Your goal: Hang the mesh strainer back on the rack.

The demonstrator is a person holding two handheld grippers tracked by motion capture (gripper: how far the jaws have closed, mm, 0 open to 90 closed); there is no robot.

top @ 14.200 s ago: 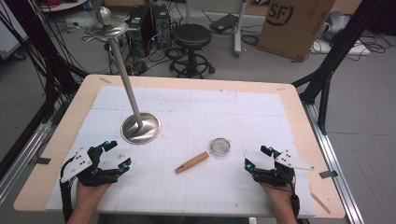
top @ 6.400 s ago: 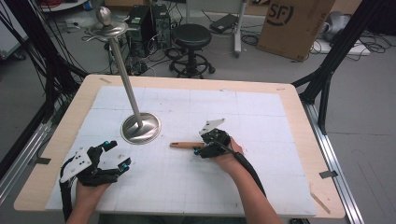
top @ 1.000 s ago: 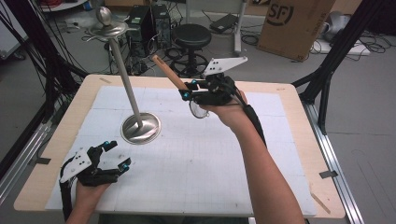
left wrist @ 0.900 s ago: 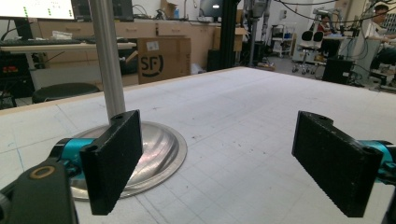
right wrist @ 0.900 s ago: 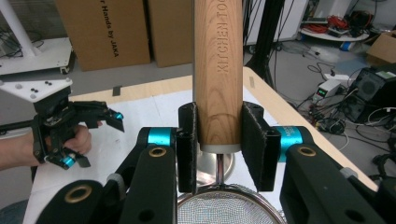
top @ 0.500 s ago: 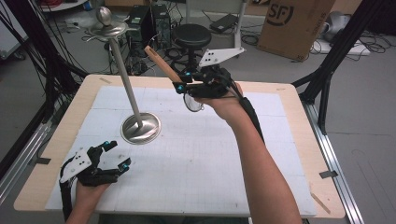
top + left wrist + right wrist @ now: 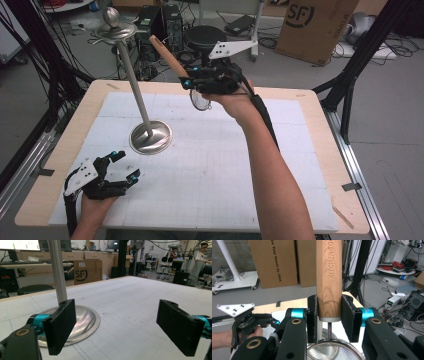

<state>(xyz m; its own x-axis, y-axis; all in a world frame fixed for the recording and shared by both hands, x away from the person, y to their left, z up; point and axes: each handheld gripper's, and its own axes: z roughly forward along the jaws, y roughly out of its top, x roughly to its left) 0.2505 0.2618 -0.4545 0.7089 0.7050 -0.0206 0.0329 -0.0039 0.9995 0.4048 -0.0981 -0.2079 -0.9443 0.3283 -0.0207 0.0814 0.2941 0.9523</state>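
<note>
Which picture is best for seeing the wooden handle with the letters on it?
The right gripper view: the wooden handle stands close up between the right gripper's two black jaws, and you can read KITCHEN on it. The high view shows the handle small, slanting up from that gripper, with no letters readable.

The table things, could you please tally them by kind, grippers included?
Grippers: 2, left and right
Metal stands: 1
Strainers: 1
Total: 4
</note>
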